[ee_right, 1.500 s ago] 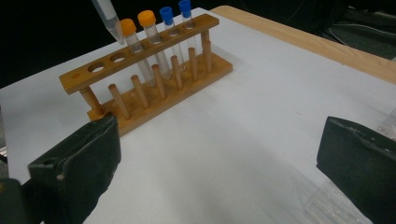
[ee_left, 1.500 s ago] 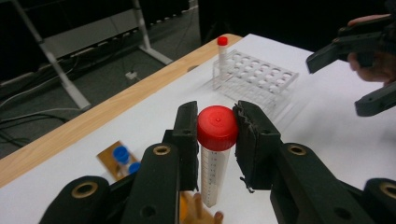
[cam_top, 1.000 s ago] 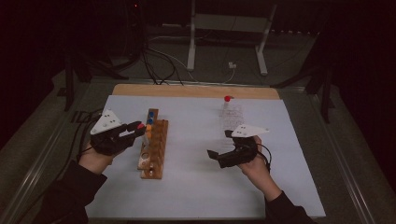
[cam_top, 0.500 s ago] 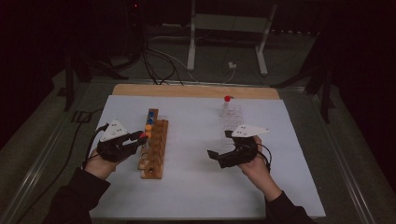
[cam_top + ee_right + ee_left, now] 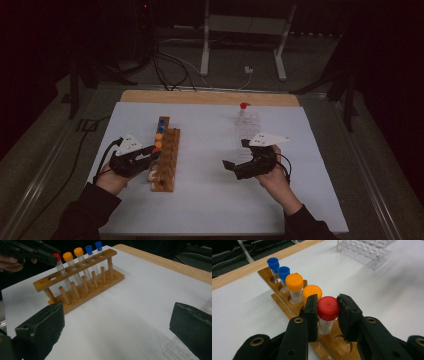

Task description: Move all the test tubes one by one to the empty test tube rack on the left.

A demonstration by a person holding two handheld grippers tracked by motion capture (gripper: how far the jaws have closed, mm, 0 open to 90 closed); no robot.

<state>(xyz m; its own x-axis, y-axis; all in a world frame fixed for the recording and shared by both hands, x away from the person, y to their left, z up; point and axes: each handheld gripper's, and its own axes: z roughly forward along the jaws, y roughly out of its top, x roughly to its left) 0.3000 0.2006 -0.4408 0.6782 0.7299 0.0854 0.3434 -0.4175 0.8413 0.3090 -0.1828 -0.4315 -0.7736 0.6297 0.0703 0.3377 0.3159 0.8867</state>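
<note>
Red-capped clear plastic tube sits clamped between the left gripper jaws, lowered into the wooden rack beside four seated tubes, release pending; right gripper gapes idle.

We see a brown wooden rack holding tubes: two blue caps, two orange caps, one red cap. The gripper pads are black, the table cover white.

A clear plastic rack with a red-capped tube stands at the far right of the white surface. Beyond its wooden edge, cables and a white metal stand occupy the dark floor.
</note>
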